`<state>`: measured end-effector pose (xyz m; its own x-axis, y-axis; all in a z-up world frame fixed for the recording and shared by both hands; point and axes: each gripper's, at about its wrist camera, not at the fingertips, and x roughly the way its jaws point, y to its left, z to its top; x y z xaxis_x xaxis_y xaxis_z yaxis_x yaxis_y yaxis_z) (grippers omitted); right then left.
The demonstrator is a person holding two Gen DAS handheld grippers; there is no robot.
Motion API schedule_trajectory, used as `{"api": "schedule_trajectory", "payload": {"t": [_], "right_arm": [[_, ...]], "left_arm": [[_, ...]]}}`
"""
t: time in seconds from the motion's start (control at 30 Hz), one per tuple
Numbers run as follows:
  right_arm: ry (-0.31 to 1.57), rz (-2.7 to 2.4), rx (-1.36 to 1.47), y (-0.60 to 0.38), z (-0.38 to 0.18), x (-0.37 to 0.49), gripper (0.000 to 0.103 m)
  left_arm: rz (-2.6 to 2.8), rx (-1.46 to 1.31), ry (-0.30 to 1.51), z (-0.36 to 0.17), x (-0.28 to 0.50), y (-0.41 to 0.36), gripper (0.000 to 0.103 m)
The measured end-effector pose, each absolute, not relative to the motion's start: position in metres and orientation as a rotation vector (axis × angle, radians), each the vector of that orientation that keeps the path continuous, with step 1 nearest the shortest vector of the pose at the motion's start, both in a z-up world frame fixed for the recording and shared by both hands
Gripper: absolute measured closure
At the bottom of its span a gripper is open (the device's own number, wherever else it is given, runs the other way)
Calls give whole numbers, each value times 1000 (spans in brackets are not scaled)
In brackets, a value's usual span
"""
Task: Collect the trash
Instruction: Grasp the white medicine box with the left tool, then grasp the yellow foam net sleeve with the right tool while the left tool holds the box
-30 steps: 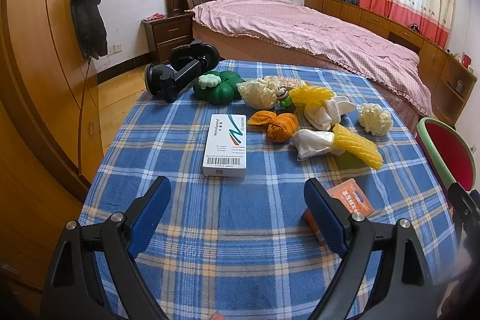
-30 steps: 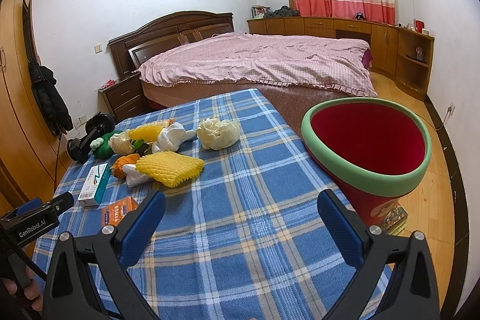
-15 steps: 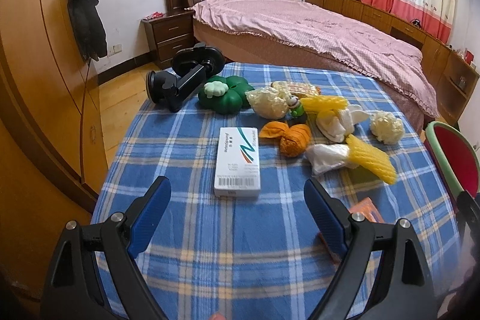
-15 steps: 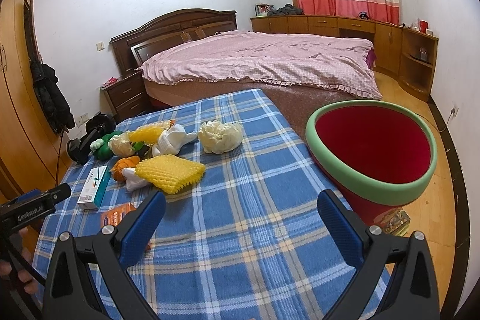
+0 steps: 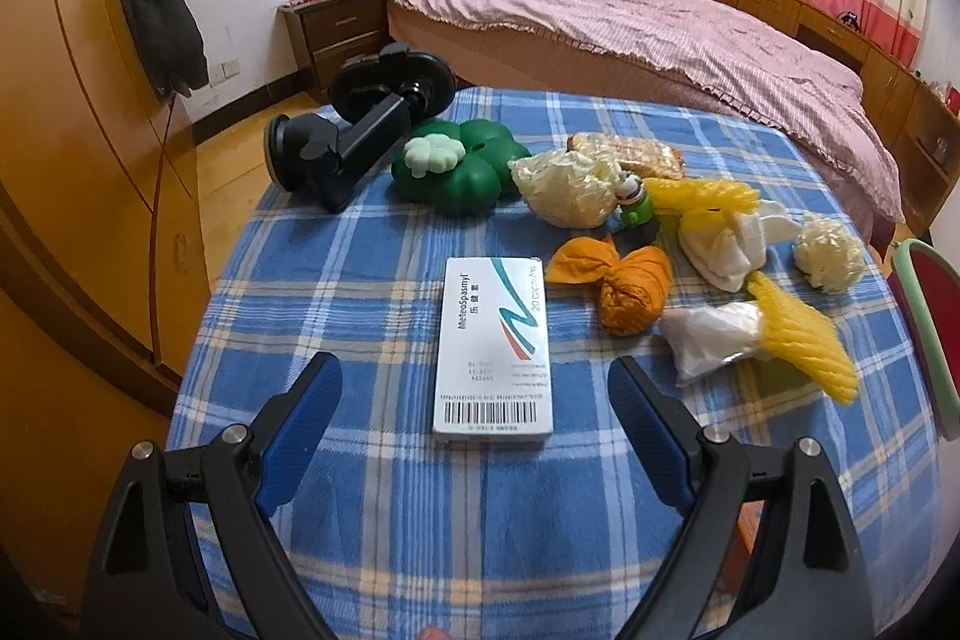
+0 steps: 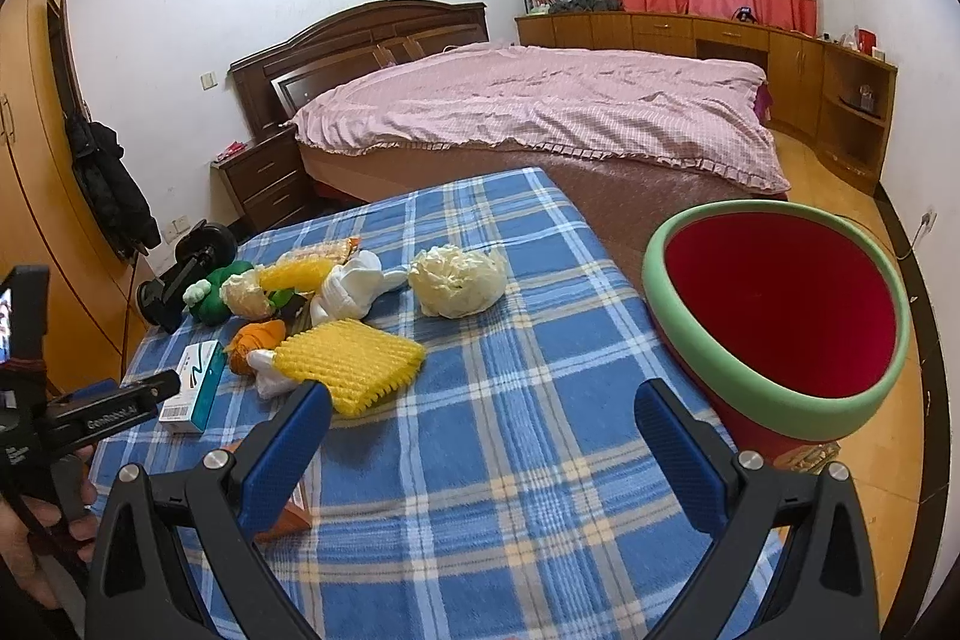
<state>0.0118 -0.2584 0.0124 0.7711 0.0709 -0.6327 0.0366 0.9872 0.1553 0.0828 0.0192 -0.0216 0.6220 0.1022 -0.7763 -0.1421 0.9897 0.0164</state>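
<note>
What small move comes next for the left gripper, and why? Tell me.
Probably ease the left gripper forward and down so its open fingers straddle the white box. The box lies flat on the cloth directly ahead, centred between the fingers with nothing touching it, and nothing is held yet. The red bin stands at the table's right edge, ready to take it.
</note>
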Motion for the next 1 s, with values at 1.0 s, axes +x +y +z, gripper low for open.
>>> {"api": "schedule_trajectory", "payload": {"t": [1.0], "right_arm": [[883,89,144,-214,-19,88,0]], "left_arm": [[17,-148,943,-58,117,31,51]]}}
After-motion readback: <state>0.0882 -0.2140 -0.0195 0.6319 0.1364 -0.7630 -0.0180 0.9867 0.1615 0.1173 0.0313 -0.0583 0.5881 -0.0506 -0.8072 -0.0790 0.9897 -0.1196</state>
